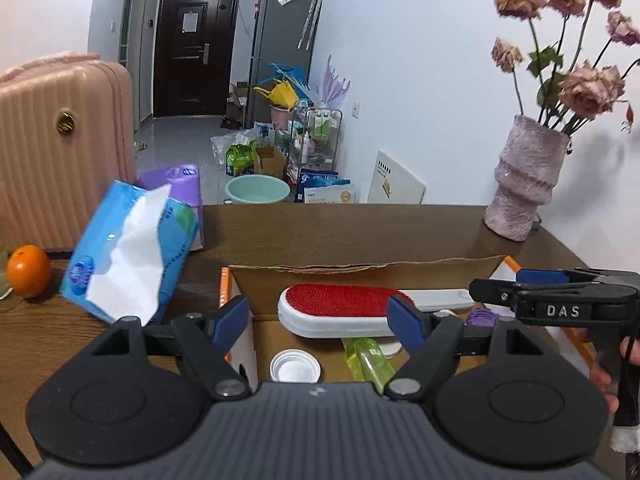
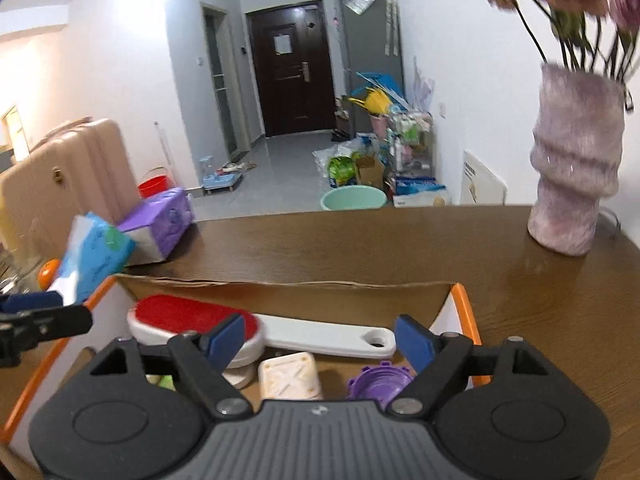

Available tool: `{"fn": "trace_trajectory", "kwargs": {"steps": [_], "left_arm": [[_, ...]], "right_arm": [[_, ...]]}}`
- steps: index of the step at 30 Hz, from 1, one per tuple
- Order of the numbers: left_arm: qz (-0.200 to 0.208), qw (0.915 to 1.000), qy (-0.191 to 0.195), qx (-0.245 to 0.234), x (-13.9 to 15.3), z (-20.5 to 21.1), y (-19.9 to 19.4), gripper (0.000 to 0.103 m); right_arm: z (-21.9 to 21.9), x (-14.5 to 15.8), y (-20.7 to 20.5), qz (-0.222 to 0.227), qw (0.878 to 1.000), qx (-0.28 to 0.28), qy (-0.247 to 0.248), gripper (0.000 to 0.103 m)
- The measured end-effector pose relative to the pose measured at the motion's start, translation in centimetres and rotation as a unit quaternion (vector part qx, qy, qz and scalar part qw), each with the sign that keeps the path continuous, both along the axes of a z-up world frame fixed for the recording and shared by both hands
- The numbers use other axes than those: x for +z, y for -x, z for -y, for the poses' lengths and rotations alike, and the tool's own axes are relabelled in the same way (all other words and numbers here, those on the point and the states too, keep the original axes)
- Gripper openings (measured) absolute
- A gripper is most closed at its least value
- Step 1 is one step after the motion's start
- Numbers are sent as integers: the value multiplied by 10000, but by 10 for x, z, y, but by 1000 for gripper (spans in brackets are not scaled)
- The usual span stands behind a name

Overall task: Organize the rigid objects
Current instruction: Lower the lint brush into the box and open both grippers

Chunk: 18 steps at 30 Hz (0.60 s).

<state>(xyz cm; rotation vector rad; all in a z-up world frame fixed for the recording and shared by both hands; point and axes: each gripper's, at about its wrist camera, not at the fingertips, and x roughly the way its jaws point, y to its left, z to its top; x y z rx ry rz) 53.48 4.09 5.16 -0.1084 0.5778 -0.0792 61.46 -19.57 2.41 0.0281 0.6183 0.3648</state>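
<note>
An open cardboard box with orange-edged flaps sits on the brown table. Inside lie a white lint brush with a red pad, a white lid, a green-yellow bottle, a purple cap and a cream block. My left gripper is open and empty above the box's left part. My right gripper is open and empty above the box's right part; it also shows from the side in the left wrist view.
A blue tissue pack leans on a purple box left of the box. An orange lies at far left. A pink vase of dried roses stands at back right. A pink suitcase stands behind.
</note>
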Motion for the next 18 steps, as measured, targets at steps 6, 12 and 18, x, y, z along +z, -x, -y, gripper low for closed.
{"fn": "trace_trajectory", "kwargs": {"steps": [6,12,18], "left_arm": [[186,9998,-81,-36,25,4,42,81],[310,9994,-138,84,37,7,84,85],[399,9990,-170,57,40,15,127,86]], "right_arm": [[12,26,46,203,9998,-41,-9,84],[25,42,95,378,9993,-67,-27,84],[30,54,151,710,9975,-59,-23,84]]}}
